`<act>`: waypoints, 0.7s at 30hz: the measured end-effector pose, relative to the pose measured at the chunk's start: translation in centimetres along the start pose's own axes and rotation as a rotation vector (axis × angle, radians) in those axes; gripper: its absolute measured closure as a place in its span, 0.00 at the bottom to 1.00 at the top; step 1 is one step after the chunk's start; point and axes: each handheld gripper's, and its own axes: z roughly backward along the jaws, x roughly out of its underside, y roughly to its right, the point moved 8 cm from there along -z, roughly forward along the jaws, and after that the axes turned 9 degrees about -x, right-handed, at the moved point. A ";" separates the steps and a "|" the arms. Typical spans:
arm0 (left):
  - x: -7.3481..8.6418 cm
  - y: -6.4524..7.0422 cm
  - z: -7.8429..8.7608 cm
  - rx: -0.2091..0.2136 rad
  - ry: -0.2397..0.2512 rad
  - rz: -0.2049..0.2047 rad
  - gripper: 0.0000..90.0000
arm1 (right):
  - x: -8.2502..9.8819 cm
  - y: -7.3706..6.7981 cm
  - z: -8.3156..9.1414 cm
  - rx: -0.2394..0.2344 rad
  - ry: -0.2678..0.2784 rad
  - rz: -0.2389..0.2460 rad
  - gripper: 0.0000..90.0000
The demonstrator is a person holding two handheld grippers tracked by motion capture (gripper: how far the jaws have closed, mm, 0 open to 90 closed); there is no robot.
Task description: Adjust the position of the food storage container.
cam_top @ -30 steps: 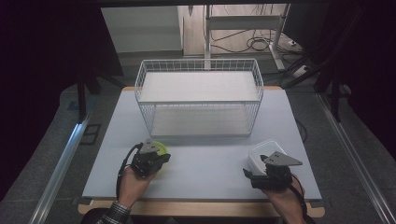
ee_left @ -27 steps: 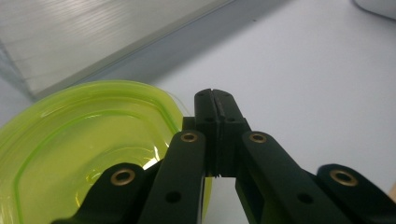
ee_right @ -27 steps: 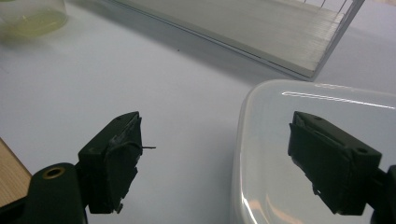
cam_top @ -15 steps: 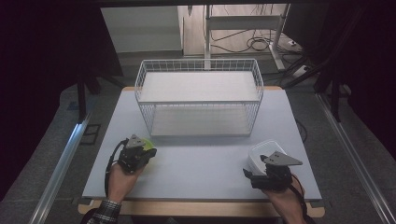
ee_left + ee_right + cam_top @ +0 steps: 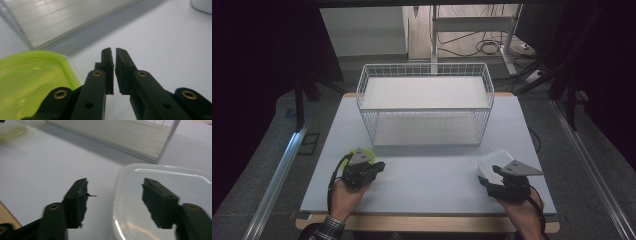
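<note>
My left gripper (image 5: 115,51), nearly closed on nothing, sits beside a lime-green container (image 5: 30,77); my right gripper's (image 5: 115,192) jaws, just narrowing, straddle a clear container's (image 5: 160,202) rim.

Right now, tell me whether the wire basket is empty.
Empty. The wire basket holds nothing; the green container and the clear container sit on the table outside it.

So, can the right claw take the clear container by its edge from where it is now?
Probably yes. The right claw has been closing, with the clear container wall between its jaws, one inside and one outside. Nothing blocks it.
</note>
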 end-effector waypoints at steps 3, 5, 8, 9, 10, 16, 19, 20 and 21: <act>0.2 1.6 -0.1 0.029 0.015 -0.031 0.92 | -0.1 1.6 1.1 0.031 0.010 -0.037 0.65; 0.2 2.0 -0.2 0.035 0.018 -0.040 0.92 | -0.1 2.0 1.4 0.039 0.014 -0.047 0.69; 0.2 3.2 -0.5 0.058 0.019 -0.069 0.91 | 0.0 3.5 2.4 0.086 0.011 -0.065 0.85; 0.3 3.4 -0.6 0.064 0.012 -0.084 0.91 | 0.0 4.1 2.6 0.100 0.010 -0.074 0.88; 0.4 3.6 -0.7 0.068 0.009 -0.093 0.92 | 0.2 5.0 3.0 0.129 0.012 -0.086 0.95; 0.7 4.6 -1.2 0.088 -0.007 -0.119 0.92 | 0.5 7.7 4.3 0.217 0.024 -0.120 0.99; 0.8 4.7 -1.3 0.093 -0.010 -0.123 0.93 | 1.3 9.4 4.9 0.275 0.008 -0.141 0.99; 0.8 4.7 -1.4 0.094 -0.011 -0.123 0.94 | 1.6 9.9 4.9 0.286 0.000 -0.148 0.99; 0.8 4.8 -1.4 0.096 -0.011 -0.123 0.94 | 1.6 9.9 4.9 0.286 0.000 -0.148 0.99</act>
